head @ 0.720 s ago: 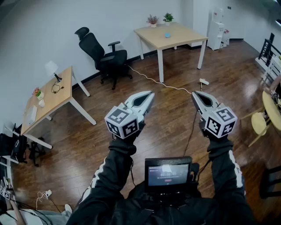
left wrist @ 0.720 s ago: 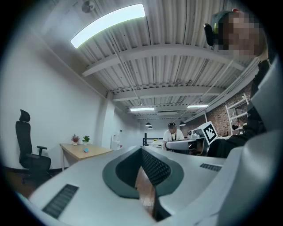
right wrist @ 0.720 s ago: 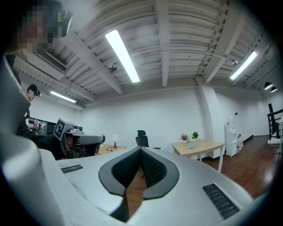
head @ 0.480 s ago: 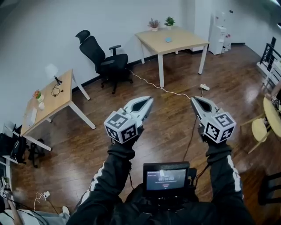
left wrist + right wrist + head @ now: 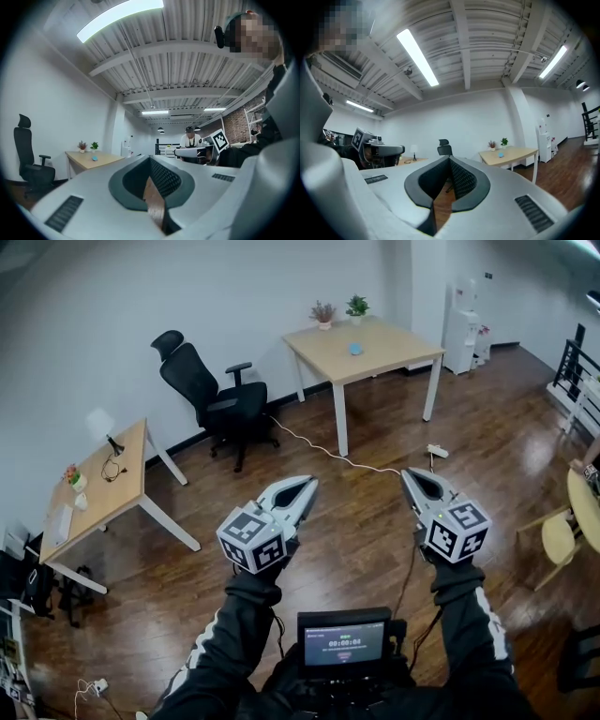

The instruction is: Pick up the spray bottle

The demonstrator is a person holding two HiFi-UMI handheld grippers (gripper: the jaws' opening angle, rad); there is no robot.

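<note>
No spray bottle shows clearly in any view. In the head view my left gripper [image 5: 308,483] and right gripper [image 5: 405,473] are held level side by side above the wooden floor, both pointing away from me. Each has its jaws together with nothing between them. The left gripper view shows the left gripper [image 5: 150,159] shut at the tips, and the right gripper view shows the same for the right gripper [image 5: 450,159]. A small blue object [image 5: 355,349] lies on the far table, too small to identify.
A light wood table [image 5: 394,343] with two potted plants stands at the far wall, with a black office chair [image 5: 211,390] to its left. A desk [image 5: 127,465] stands left. A white cable [image 5: 328,451] and power strip [image 5: 437,451] lie on the floor. A person [image 5: 189,138] stands far off.
The head view has shifted: both grippers sit a little lower in the picture and the far table a little higher. Both stay shut and side by side.
</note>
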